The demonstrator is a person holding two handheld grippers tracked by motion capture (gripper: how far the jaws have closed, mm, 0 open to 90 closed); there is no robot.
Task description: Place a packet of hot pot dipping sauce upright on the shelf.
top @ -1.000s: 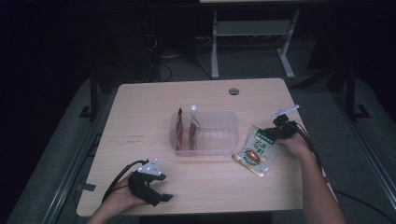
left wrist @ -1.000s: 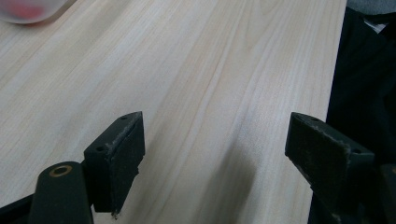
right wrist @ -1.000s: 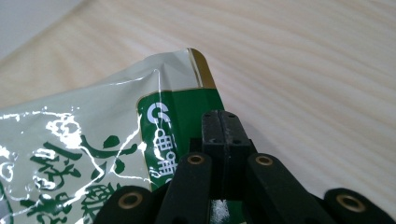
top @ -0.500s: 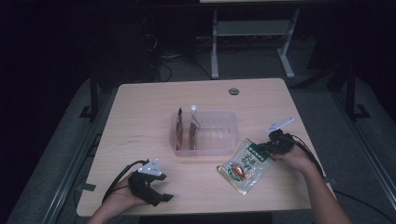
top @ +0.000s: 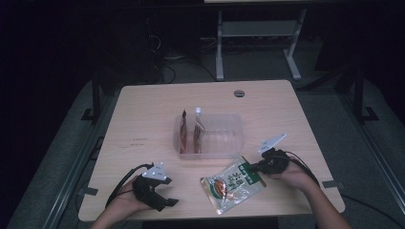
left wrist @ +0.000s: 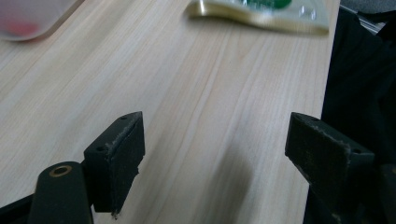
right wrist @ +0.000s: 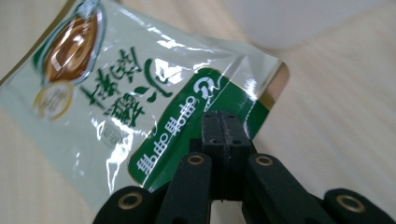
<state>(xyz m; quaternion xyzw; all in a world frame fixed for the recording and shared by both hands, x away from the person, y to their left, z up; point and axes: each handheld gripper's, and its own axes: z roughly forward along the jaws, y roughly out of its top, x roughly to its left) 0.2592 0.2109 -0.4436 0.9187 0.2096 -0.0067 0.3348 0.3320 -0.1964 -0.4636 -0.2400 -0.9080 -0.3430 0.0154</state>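
A shiny white and green snack pouch (top: 232,184) lies on the table near its front edge, in front of a clear plastic box (top: 224,139). My right gripper (top: 255,167) is shut on the pouch's green top edge (right wrist: 187,126), its two jaws pressed together over it. My left gripper (top: 165,202) rests open at the front left of the table, jaws wide apart over bare wood (left wrist: 210,140). The pouch's edge (left wrist: 261,14) shows far off in the left gripper view.
The clear box holds two upright packets (top: 191,131) at its left end. A round grommet (top: 239,93) sits near the table's far edge. Dark floor and a white frame (top: 253,43) lie behind the wooden table (top: 143,124).
My right gripper has dragged the pouch from the right of the box toward the table's front, and the pouch now lies further left. The left gripper has stayed put.
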